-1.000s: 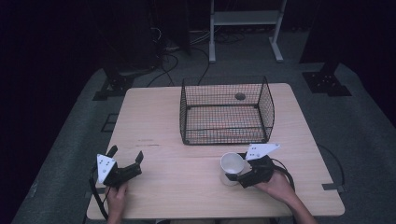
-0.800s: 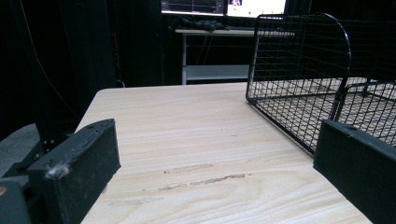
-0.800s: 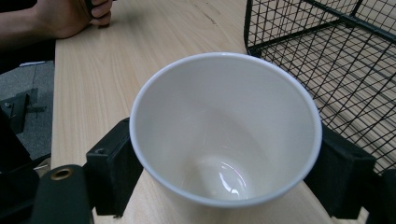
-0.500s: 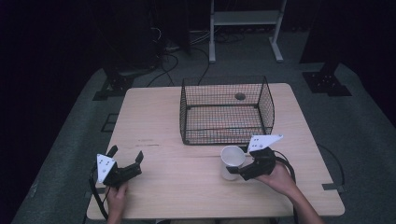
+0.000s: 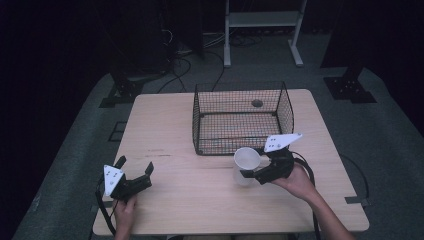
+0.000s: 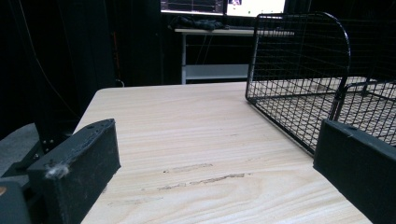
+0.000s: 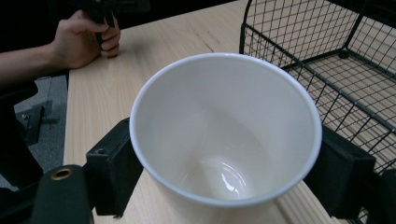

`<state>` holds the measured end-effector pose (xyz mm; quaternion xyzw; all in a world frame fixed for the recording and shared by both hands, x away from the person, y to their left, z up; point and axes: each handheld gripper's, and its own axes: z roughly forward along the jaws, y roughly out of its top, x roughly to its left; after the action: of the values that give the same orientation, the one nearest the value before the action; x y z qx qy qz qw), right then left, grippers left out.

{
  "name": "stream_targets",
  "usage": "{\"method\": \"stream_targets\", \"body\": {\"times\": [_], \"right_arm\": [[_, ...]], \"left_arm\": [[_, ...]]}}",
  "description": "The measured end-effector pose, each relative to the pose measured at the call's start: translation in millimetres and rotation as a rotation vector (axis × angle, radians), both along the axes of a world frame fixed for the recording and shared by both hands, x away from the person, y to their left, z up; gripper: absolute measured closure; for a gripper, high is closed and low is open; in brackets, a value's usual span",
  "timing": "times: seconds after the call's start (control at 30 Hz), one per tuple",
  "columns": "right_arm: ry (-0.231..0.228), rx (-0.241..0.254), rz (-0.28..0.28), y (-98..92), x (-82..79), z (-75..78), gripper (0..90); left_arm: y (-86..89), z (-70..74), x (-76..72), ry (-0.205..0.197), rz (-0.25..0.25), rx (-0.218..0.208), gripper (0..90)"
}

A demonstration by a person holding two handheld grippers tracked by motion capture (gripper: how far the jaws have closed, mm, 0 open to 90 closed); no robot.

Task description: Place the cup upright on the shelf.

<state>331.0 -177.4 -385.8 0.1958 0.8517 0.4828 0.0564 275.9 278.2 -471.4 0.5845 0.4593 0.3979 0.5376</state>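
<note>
A white cup [image 5: 245, 167] hangs just above the wooden table [image 5: 190, 200], close to the front of a black wire basket [image 5: 242, 117]. My right gripper [image 5: 250, 163] is shut on it, one jaw on each side of its wall. In the right gripper view the cup [image 7: 224, 140] looks empty, its open mouth facing the camera between the jaws of my right gripper [image 7: 226, 173], with the basket [image 7: 327, 60] to the right. My left gripper [image 5: 135, 165] rests open at the table's front left corner. In the left gripper view, bare wood lies between the jaws of my left gripper [image 6: 215, 163].
The basket [image 6: 303, 84] stands at the middle back of the table and looks empty. The person's other hand [image 7: 86, 37] grips the left gripper at the far table edge. A white metal stand [image 5: 262, 30] and cables lie on the dark floor behind.
My right gripper has risen with the cup and moved a little toward the basket's front wall. The left gripper has stayed where it was.
</note>
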Motion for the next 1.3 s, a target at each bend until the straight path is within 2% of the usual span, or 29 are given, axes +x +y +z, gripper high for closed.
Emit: {"method": "stream_targets", "body": {"times": [0.43, 0.93, 1.3], "right_arm": [[-0.012, 0.013, 0.007, 5.3, 20.1, 27.1, 19.6], [-0.011, 0.020, 0.003, 13.4, 40.7, 45.0, 19.6], [-0.019, 0.012, -0.002, 26.8, 60.6, 60.2, 19.6]], "left_arm": [[-0.6, 0.0, 0.0, 0.004, -0.003, 0.002, 0.0], [-1.0, 0.0, 0.1, 0.002, -0.003, 0.002, 0.0], [-0.4, 0.0, 0.4, 0.001, -0.003, -0.004, 0.0]]}}
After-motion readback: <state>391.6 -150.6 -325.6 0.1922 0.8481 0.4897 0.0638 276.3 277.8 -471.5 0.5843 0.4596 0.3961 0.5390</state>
